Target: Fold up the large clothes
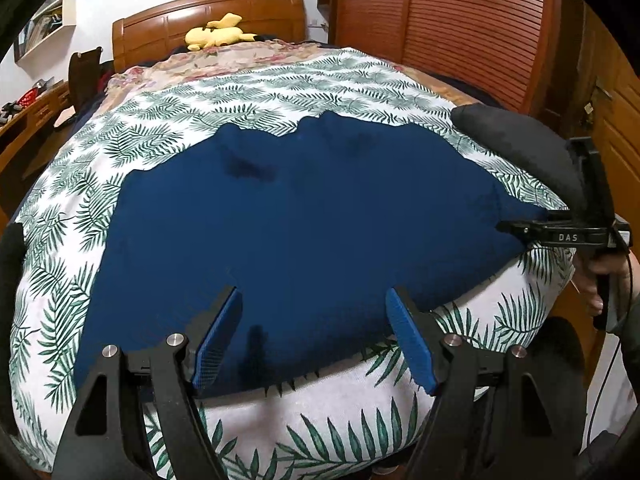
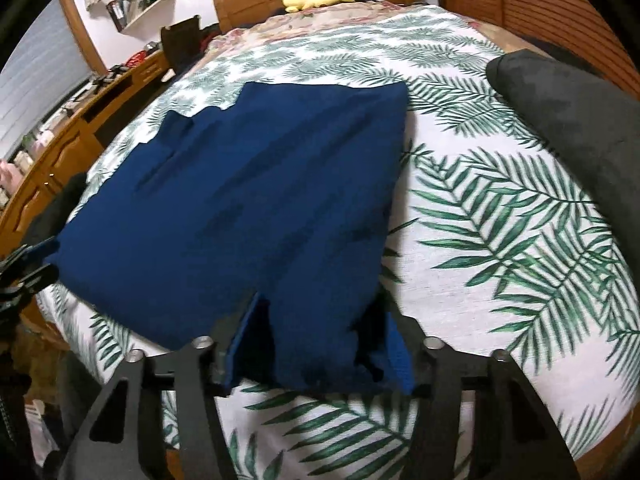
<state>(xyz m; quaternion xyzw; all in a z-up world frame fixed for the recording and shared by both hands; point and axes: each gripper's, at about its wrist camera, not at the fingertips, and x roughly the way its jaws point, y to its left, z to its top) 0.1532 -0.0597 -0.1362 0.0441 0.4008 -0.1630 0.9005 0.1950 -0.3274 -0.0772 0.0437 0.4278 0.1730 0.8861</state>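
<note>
A dark blue garment (image 1: 300, 220) (image 2: 260, 200) lies flat on the bed's palm-leaf sheet (image 1: 320, 412) (image 2: 500, 220), with its near edge towards me. My left gripper (image 1: 316, 340) hangs open and low over that near edge; its blue pads (image 1: 218, 340) stand wide apart with cloth between them, not pressed. My right gripper (image 2: 320, 352) is at the garment's near right corner. That corner sits bunched between its fingers, and a dark gap shows beside the left pad (image 2: 240, 344). From the left wrist view the right gripper (image 1: 520, 230) appears side-on at the corner, held by a hand (image 1: 600, 280).
A dark grey cushion (image 1: 520, 140) (image 2: 580, 128) lies on the bed's right side. A yellow plush toy (image 1: 218, 34) rests by the wooden headboard (image 1: 180, 20). A louvred wardrobe (image 1: 440, 20) stands to the right, a wooden desk (image 2: 80, 132) to the left.
</note>
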